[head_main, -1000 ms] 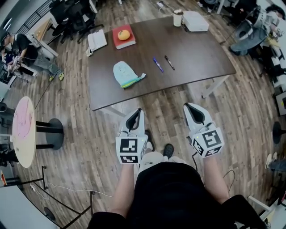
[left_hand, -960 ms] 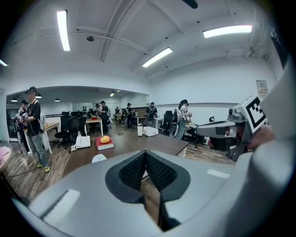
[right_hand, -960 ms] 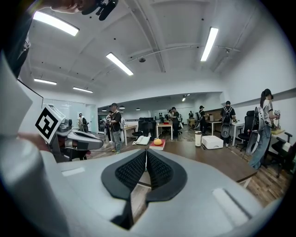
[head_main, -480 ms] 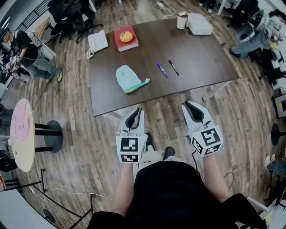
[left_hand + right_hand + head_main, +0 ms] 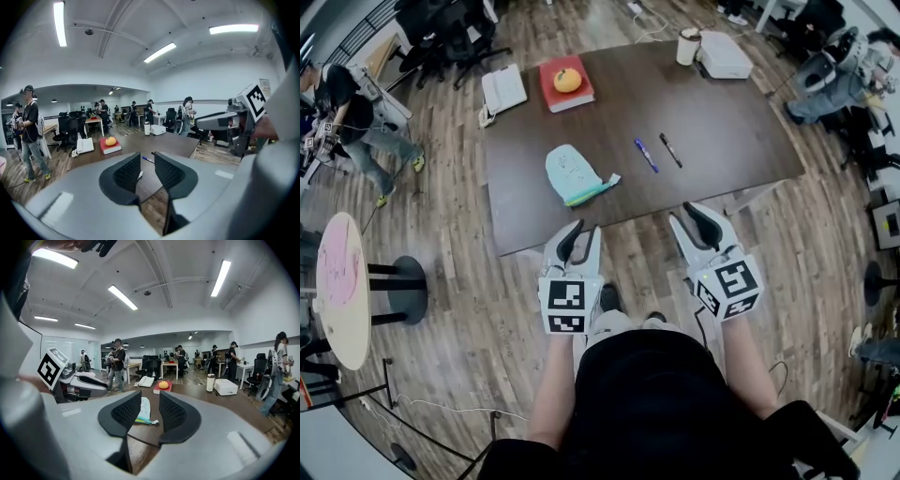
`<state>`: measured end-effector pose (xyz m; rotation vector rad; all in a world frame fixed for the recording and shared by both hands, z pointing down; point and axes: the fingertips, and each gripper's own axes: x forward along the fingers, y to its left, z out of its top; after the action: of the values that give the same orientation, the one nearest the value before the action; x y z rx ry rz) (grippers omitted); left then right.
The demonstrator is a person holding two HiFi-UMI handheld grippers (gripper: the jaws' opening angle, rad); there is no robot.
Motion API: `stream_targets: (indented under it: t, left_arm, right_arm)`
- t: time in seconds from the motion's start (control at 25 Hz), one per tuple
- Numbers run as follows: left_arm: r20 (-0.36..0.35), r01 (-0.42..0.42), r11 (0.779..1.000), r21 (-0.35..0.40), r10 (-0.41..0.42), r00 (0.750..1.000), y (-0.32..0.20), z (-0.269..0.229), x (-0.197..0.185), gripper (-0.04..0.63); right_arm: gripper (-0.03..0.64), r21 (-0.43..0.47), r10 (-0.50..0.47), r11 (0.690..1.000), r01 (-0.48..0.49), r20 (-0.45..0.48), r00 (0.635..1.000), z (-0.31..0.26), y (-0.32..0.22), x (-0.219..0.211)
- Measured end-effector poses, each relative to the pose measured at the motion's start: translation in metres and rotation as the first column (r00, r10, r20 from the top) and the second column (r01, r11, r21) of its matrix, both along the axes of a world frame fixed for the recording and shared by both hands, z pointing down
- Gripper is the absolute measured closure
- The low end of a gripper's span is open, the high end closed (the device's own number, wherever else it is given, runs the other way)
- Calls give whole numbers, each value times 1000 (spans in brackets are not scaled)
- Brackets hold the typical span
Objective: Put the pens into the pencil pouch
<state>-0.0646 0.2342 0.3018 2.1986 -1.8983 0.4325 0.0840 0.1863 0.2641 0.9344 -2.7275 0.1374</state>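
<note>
Both pens are on the dark brown rectangular table (image 5: 722, 122), right of its middle: the slim blue pen (image 5: 646, 156) and the slim black pen (image 5: 670, 150) lie side by side, near each other but apart, both slanted the same way. Over on the table's left half, close to its near edge, the pale mint fabric pencil pouch (image 5: 571, 173) lies flat, its striped yellow-green edge turned toward the pens and well apart from them. Now the grippers: the left gripper (image 5: 579, 236) hovers at the table's near edge in line with the pouch, and its jaws have just been opening, dark ribbed pads apart with nothing between them. The right gripper (image 5: 690, 219) hangs at the same edge below the pens; its jaws have just been opening too and stand apart, gripping nothing. At the table's far side sit a red book (image 5: 566, 93) with a round orange fruit (image 5: 567, 81) on top, a white flat device (image 5: 503, 89) to its left, and at the far right corner a white box (image 5: 725, 58) beside a pale cup (image 5: 689, 46).
</note>
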Motion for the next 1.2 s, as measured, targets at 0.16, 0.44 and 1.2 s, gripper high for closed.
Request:
stream_targets:
  t: [0.16, 0.44, 1.2]
  left_arm:
    - [-1, -5, 1000, -8, 5, 1000, -14, 4, -20, 499]
    - [-2, -39, 999, -28, 39, 999, -37, 14, -45, 491]
    - [-33, -111, 989, -99, 108, 994, -63, 56, -88, 480]
  right_arm:
    - [499, 4, 8, 1000, -8, 2, 1000, -1, -13, -17]
    - [495, -2, 40, 999, -40, -5, 999, -1, -33, -42]
    - [495, -33, 100, 994, -101, -28, 995, 20, -52, -86]
